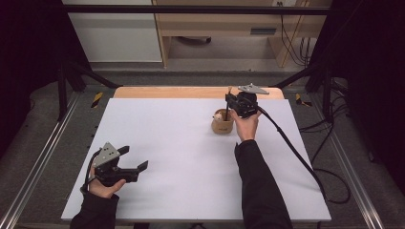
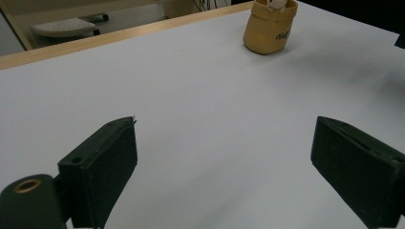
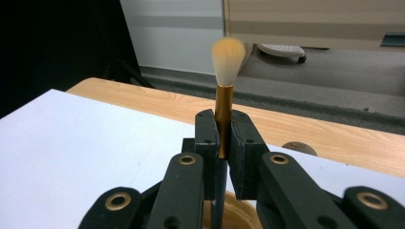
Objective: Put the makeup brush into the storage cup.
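High view: right tongs pinching a brush upright over the tan pot near the worktop's far right edge; left tongs spread, idle, front left corner.

Left gripper view: bare room ahead.

Right gripper view: bristles up. Likely next: lower straight in.

1. We see the pot standing on the white sheet, toward its far right.
2. We find the right gripper directly above the pot, with the brush upright between its jaws.
3. We see the left gripper near the sheet's front left edge, well apart from the pot.
4. The sheet lies on the wooden table, whose far edge shows behind it.
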A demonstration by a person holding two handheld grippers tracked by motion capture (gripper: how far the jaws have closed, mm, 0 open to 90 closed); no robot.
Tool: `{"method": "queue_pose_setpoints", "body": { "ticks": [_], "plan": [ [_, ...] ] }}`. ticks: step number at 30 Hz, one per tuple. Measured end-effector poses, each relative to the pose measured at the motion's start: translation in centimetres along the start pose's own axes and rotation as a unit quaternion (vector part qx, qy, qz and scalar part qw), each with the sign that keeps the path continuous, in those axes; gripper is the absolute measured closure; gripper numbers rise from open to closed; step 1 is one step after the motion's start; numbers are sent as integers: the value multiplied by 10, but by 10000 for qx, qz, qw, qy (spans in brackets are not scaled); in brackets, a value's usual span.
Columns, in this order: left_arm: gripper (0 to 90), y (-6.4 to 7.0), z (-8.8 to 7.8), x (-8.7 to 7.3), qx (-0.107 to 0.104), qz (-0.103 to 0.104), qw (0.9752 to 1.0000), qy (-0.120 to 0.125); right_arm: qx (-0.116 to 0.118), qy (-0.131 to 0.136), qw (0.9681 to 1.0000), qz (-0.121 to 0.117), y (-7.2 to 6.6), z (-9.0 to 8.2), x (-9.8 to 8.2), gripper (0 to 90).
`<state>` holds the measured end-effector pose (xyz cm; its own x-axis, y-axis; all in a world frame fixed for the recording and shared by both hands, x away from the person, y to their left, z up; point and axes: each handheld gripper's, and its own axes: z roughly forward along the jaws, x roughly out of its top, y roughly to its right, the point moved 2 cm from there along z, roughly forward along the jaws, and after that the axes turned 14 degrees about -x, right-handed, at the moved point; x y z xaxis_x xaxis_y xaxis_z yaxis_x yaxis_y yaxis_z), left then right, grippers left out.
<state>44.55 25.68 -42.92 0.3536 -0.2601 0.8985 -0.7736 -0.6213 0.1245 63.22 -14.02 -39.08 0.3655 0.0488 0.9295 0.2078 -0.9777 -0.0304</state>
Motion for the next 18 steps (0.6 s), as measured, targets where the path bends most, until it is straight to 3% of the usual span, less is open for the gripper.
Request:
{"method": "queue_pose_setpoints", "body": {
  "ticks": [18],
  "plan": [
    [82,0,0,0,13,2,10000,-2,-55,-486,9988,-20,4,7,-17,800]
  ]
}}
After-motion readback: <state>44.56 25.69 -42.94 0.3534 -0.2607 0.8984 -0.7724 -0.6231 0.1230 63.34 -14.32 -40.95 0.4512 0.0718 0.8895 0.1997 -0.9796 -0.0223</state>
